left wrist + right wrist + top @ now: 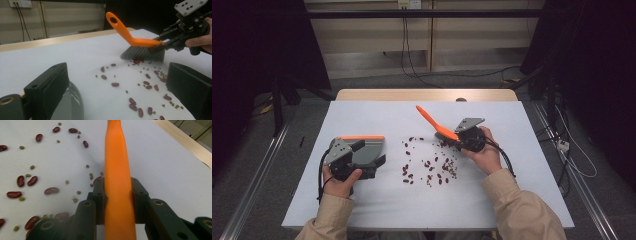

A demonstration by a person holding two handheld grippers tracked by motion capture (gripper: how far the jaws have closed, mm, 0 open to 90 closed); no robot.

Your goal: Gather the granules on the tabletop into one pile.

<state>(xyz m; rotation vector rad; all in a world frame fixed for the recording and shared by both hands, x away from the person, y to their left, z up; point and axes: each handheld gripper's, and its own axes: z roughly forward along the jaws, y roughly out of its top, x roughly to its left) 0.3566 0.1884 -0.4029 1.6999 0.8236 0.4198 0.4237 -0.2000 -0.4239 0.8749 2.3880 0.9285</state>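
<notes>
Sweeping step, beans to dustpan. Right gripper (460,141): jaws clamped on the orange back of the brush (438,126), pads pressing both sides as the right gripper view shows; handle slants up toward the tabletop's far edge, grey bristles (142,53) down at the far right fringe of the spill. Beans (430,162): red kidney beans mixed with small green ones, scattered loose over the middle of the tabletop, thinning toward the left. Left gripper (362,160): holds the dustpan (371,148), grey with an orange rim, near the left edge; its jaws stand wide in the left gripper view, one beside the pan's grey surface, but whether they press on the pan cannot be told. Dustpan and beans lie well apart. Handling note, as judgement: keep the bristles flat on the cloth, draw in short low strokes leftward, gather outliers first, bring the pan's lip flush to the surface and closer before the final push; fast strokes would likely flick round beans past the pan.
</notes>
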